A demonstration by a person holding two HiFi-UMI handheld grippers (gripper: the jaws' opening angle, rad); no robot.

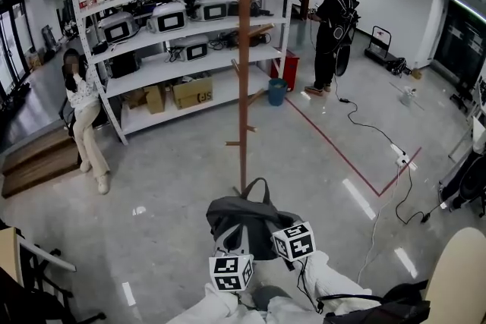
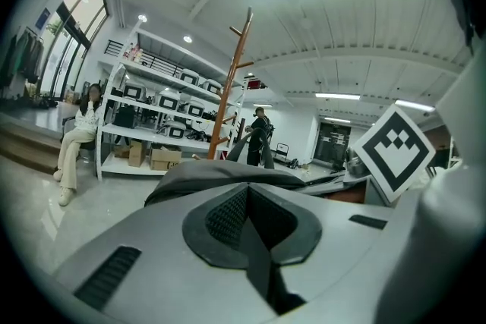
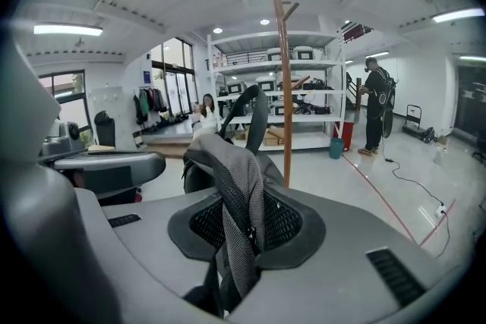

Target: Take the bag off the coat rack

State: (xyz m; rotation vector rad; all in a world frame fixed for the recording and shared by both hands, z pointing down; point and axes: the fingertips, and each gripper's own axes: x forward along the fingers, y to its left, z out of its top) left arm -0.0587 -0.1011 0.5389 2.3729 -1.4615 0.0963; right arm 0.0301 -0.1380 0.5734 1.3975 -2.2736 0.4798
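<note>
One bag [image 1: 239,220], off the one coat rack [image 1: 244,72]; left gripper [image 2: 247,201] and right gripper [image 3: 243,224] both pinch it.

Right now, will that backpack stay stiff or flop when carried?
Likely floppy: the backpack slumps between the left gripper and right gripper, whose jaws pinch a limp, folded mesh strap. Probably fairly light, since such pinches hold it up.

Rack [image 1: 244,49] is cut off at the top edge; its foot hides behind the bag [image 1: 241,220], lower centre.
</note>
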